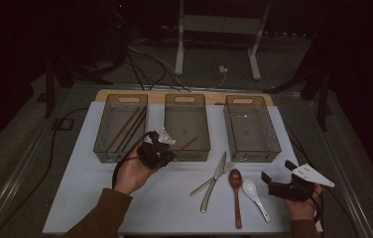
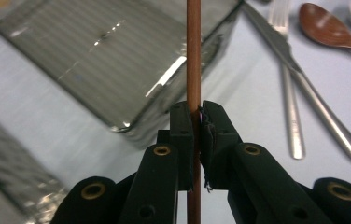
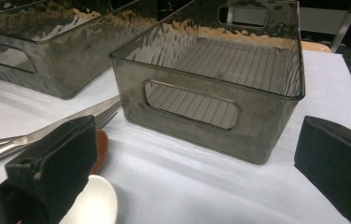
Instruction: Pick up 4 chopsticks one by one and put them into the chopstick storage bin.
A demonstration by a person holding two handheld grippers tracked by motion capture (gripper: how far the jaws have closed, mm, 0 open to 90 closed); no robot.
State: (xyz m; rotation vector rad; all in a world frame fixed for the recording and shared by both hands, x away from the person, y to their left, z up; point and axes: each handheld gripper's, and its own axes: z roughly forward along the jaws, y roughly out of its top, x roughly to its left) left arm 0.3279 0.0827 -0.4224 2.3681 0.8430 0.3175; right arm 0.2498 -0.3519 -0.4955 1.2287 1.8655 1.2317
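Some chopsticks already lie in the left bin (image 1: 120, 130); knife (image 1: 213, 181), fork (image 1: 213, 177) and two spoons wait on the table (image 1: 85, 198). My left gripper (image 2: 196, 120) pinches one chopstick (image 2: 193, 51) (upright between the pads) near the middle bin (image 1: 186, 129). My right gripper (image 1: 276, 179) rests wide open, empty.

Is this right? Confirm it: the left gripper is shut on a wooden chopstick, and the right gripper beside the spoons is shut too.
One point is wrong. The right gripper is open: the right gripper view shows its jaws standing wide apart with nothing between them. The left gripper is indeed shut on the chopstick, and the right one does sit by the spoons.
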